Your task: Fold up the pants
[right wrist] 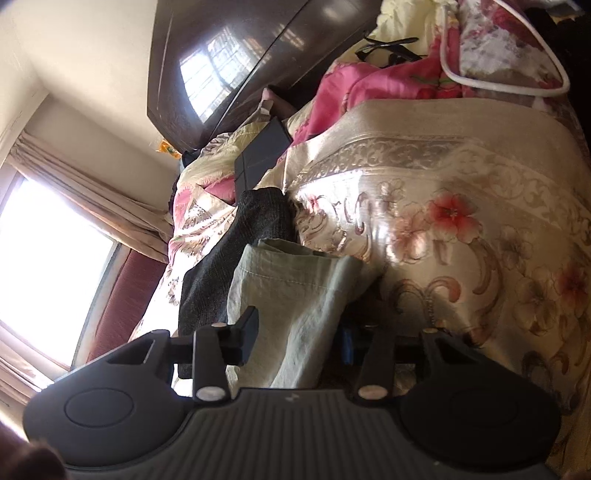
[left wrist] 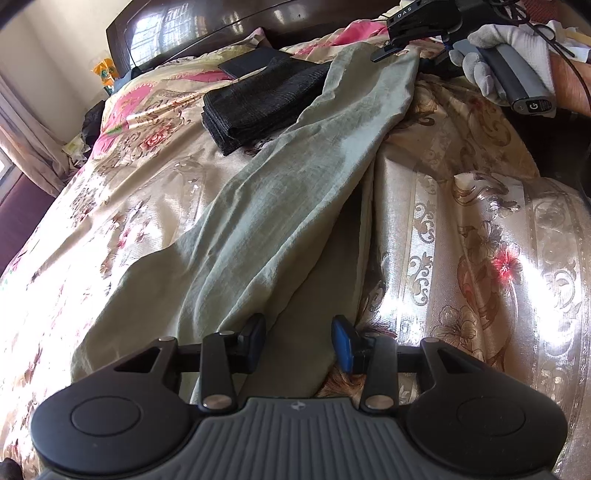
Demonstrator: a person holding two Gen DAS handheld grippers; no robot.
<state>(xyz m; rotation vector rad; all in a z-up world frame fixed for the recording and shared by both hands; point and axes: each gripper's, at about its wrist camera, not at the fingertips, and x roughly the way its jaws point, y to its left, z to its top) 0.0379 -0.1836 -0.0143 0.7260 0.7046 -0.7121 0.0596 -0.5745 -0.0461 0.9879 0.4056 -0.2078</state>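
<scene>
Pale green pants (left wrist: 295, 166) lie stretched across the flowered bedspread (left wrist: 461, 229), from the near left to the far right. My left gripper (left wrist: 299, 341) is at their near end. Its fingers stand well apart with shaded fabric lying between them, and the left pad (left wrist: 255, 339) touches a fold. At the far end a gloved hand (left wrist: 498, 48) holds my right gripper (left wrist: 388, 51) over the hem. In the right wrist view the hemmed end of the pants (right wrist: 295, 280) passes between the right gripper's (right wrist: 297, 338) spread fingers. The cloth half covers the right-hand finger.
A folded black garment (left wrist: 258, 107) lies beside the pants and partly under the leg, also seen as the black garment (right wrist: 258, 221). A dark flat case (left wrist: 251, 61) rests near the wooden headboard (left wrist: 221, 26). Pink quilts (right wrist: 369, 85) pile up at the bed's head. A curtained window (right wrist: 55, 258) is to the left.
</scene>
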